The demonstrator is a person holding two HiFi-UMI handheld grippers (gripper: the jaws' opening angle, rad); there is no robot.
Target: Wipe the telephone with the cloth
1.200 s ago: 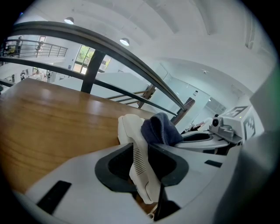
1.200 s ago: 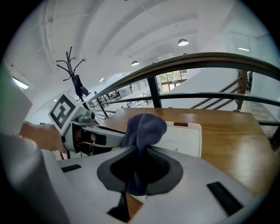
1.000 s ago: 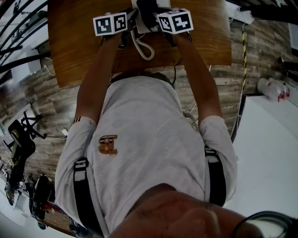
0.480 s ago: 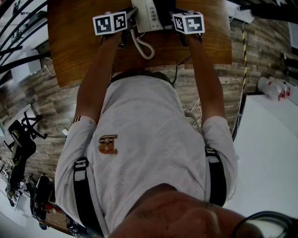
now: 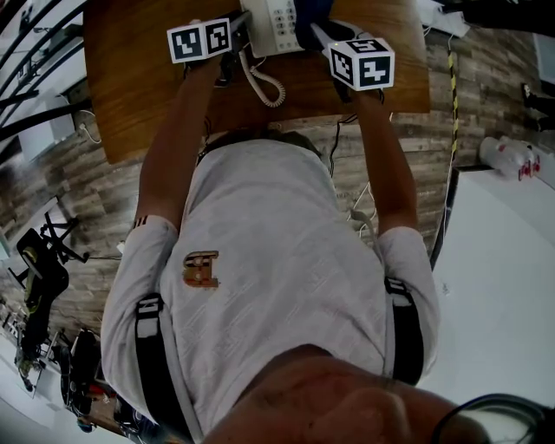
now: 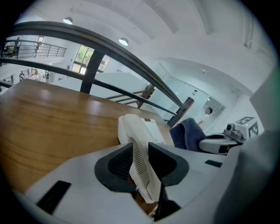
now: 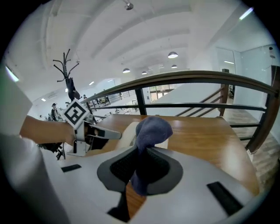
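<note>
Telephone (image 5: pixel 273 24) sits at top centre of the head view on the wooden table (image 5: pixel 139 78). It is a smooth off-white plastic body with a keypad face. Its coiled white cord (image 5: pixel 265 87) loops toward the table's near edge. The tabletop is warm brown, with visible grain and a glossy sheen. In the left gripper view I see the left gripper (image 6: pixel 140 152) clenched on the handset (image 6: pixel 131 131). The dark ribbed pads press both sides of the handset's rounded end, and a grille of fine slots shows between them. I cannot tell whether the handset is raised off the base. In the right gripper view the right gripper (image 7: pixel 141 158) is clamped on the cloth (image 7: pixel 152 127). The cloth is dark blue and soft, bunched into a rounded knob above the jaws with a short tail hanging below. It sits just in front of the telephone's white body, at centre frame; I cannot confirm contact.
</note>
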